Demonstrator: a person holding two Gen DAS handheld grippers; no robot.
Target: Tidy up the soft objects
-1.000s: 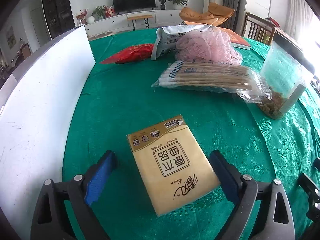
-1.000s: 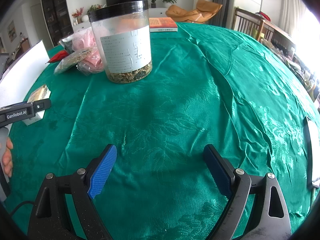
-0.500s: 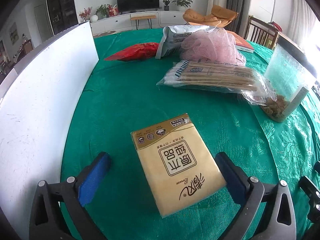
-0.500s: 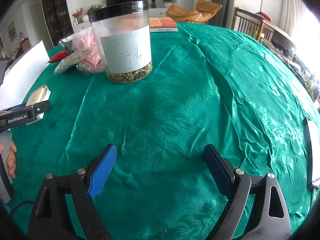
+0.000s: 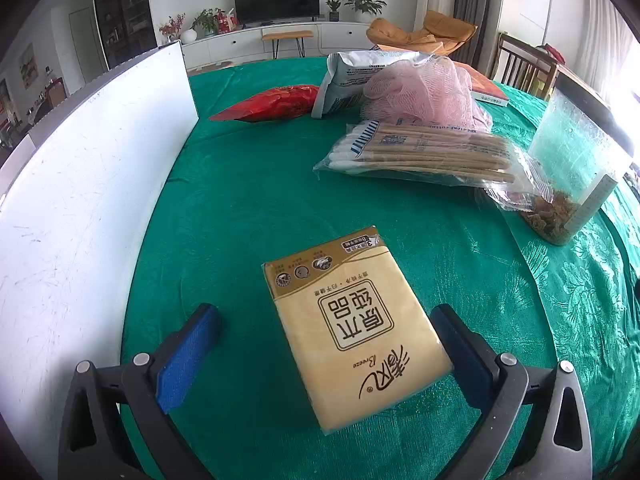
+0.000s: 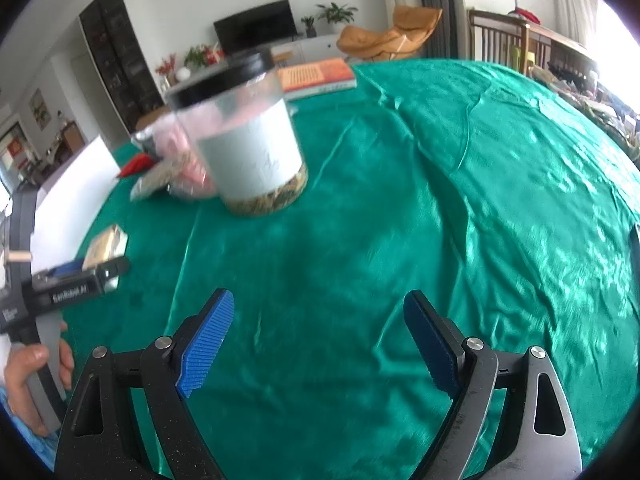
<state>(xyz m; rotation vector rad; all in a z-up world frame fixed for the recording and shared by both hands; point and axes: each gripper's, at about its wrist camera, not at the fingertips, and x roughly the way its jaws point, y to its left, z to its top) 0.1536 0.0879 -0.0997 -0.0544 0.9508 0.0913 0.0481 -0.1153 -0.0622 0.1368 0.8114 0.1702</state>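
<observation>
While my left gripper (image 5: 328, 344) hangs low over the tissue pack (image 5: 354, 326), its jaws have just been opening and now stand wide apart, one blue pad on each side of the pack and neither pressing it.

Item, tissue pack: yellow, flat on the green tablecloth (image 5: 240, 200), lying slightly askew between the pads, near the white board (image 5: 80, 200) standing along the table's left edge. I judge it freshly set down or about to be taken; I cannot tell which.

Item, soft pile at the far side: a bag of cotton swabs (image 5: 420, 152), a pink mesh sponge (image 5: 424, 88) behind it, a grey-white packet (image 5: 352, 76) and a red packet (image 5: 272, 104), all close together, probably the gathering spot.

Item, clear jar (image 6: 244, 136) with a black lid: upright, just beside the swabs, hard, so likely not part of the sorting.

Item, my right gripper (image 6: 320, 340): jaws apart, nothing between them, over bare cloth well away from the pile, its view blurred. Kept clear, I suppose, to leave the left hand (image 6: 32, 376) room.
</observation>
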